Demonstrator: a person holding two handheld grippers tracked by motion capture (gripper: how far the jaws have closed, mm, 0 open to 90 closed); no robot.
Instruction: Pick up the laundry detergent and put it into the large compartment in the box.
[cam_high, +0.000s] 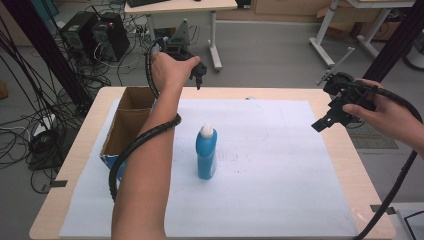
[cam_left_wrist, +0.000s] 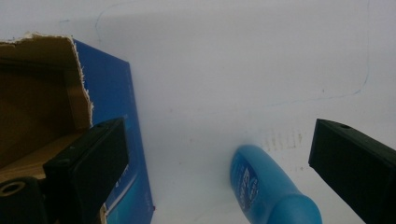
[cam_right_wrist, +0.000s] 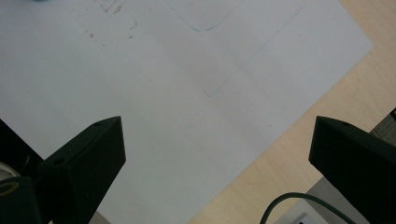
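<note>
A blue bottle (cam_high: 206, 155) with a white cap stands upright near the middle of the white sheet (cam_high: 280, 170). An open cardboard box (cam_high: 125, 127) with blue sides sits at the sheet's left. My left gripper (cam_high: 199, 75) is held high over the table's far edge, behind the box, jaws open and empty. Looking down between its wide-apart jaws, the left gripper view has the bottle (cam_left_wrist: 268, 189) and the box (cam_left_wrist: 51, 107) below. My right gripper (cam_high: 325, 121) hovers above the sheet's right edge, open and empty, with bare sheet (cam_right_wrist: 177, 93) between its jaws.
The wooden table (cam_high: 345, 145) shows around the sheet; its corner (cam_right_wrist: 336, 107) appears in the right gripper view. Beyond the far edge are desks, computer cases (cam_high: 95, 35) and tangled cables on the floor. A cable (cam_right_wrist: 299, 205) trails near the right gripper.
</note>
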